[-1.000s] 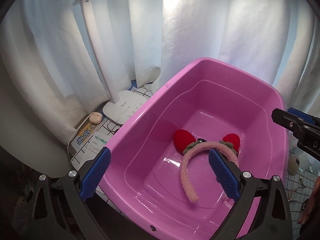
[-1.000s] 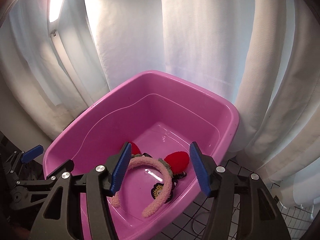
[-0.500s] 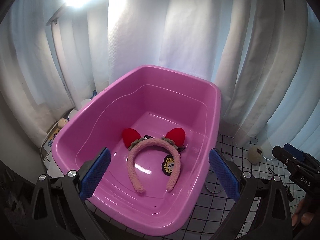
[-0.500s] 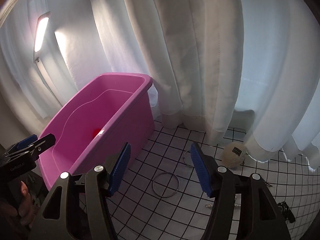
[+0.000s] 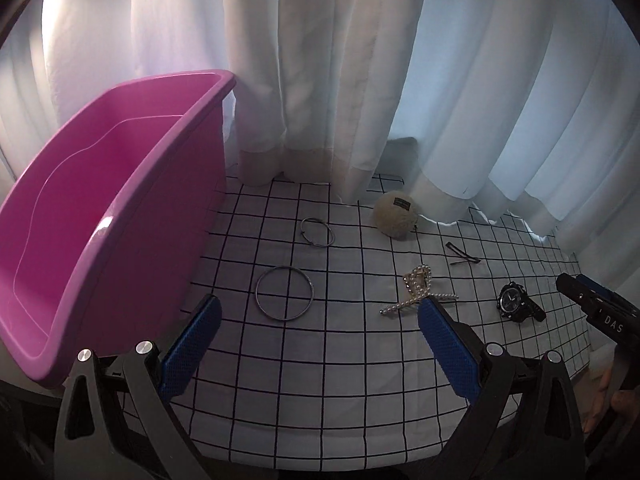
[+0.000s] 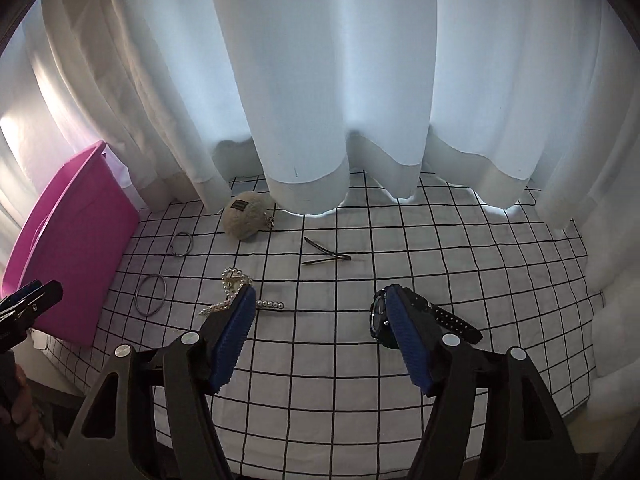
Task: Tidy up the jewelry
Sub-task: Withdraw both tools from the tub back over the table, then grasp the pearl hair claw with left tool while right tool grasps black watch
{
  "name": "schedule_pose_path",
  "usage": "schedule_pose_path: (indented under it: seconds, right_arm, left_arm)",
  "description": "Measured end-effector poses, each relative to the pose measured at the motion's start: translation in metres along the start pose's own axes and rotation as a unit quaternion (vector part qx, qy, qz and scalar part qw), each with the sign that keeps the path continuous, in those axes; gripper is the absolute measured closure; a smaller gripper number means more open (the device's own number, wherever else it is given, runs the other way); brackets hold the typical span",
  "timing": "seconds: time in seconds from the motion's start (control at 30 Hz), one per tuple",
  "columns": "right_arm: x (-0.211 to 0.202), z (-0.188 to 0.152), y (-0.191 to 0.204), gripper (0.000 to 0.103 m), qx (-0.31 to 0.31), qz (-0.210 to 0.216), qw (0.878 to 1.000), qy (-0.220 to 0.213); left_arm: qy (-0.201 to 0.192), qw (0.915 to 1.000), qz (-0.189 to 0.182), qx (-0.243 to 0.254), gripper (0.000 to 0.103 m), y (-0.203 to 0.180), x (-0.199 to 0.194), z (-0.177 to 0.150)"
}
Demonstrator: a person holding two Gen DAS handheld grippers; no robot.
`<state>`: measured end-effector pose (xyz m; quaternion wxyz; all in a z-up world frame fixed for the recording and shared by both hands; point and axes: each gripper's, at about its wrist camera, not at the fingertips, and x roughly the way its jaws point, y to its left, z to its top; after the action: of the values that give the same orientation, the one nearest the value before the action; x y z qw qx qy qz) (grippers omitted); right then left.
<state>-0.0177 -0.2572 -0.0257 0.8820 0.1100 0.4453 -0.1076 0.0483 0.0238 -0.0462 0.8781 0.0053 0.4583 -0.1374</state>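
The left hand-held gripper point(image 5: 318, 346) is hanging open over the table point(image 5: 340, 360), and nothing is sitting between its 2 blue pads. The right hand-held gripper point(image 6: 320, 338) is open too. Its jaws have just been opening wider, and nothing is sitting between them. Both are pointing down at the white cloth with black squares.

The jewelry is lying spread out on that cloth. A big metal ring point(image 5: 285, 294) is lying near the pink tub point(image 5: 100, 208). A smaller metal ring point(image 5: 317, 231) is lying a bit farther back, apart from the big one. A pearl hair clip point(image 5: 418, 290) is lying in the middle, just beyond the left hand-held gripper's right pad. In the right wrist view the same clip is peeking out from behind the right hand-held gripper's left pad. A black watch point(image 6: 424, 314) is lying on the right side, partly hiding behind the right hand-held gripper's right pad. 2 thin dark hairpins point(image 6: 326, 256) are crossing each other behind the clip and the watch. A fuzzy cream ball point(image 6: 245, 220) is sitting at the back, close to the white curtain point(image 6: 320, 80).

The pink tub is standing at the left edge of the table, touching the cloth.
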Motion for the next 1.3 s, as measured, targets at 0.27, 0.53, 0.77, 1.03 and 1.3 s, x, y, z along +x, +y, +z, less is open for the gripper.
schedule_pose_path:
  seconds: [0.27, 0.53, 0.77, 1.03, 1.3]
  right_arm:
    - [0.047, -0.026, -0.042, 0.034, 0.027, -0.031, 0.998, 0.045]
    - [0.099, -0.036, -0.067, 0.034, 0.092, -0.006, 0.991, 0.094]
    - [0.124, -0.033, -0.065, 0.034, 0.108, -0.005, 0.988, 0.11]
    - [0.14, -0.029, -0.064, 0.034, 0.094, -0.024, 0.989, 0.116]
    - [0.144, -0.026, -0.061, 0.032, 0.075, -0.028, 0.991, 0.106]
  left_arm:
    - [0.041, 0.999, -0.003, 0.017, 0.006, -0.041, 0.07, -0.018]
    - [0.067, 0.9974, 0.018, 0.019, 0.006, -0.056, 0.11, -0.017]
    - [0.066, 0.997, 0.023, 0.034, 0.006, -0.073, 0.136, -0.011]
    - [0.071, 0.9967, 0.025, 0.029, 0.006, -0.084, 0.16, -0.007]
    - [0.083, 0.9959, 0.018, 0.032, 0.006, -0.1, 0.175, -0.003]
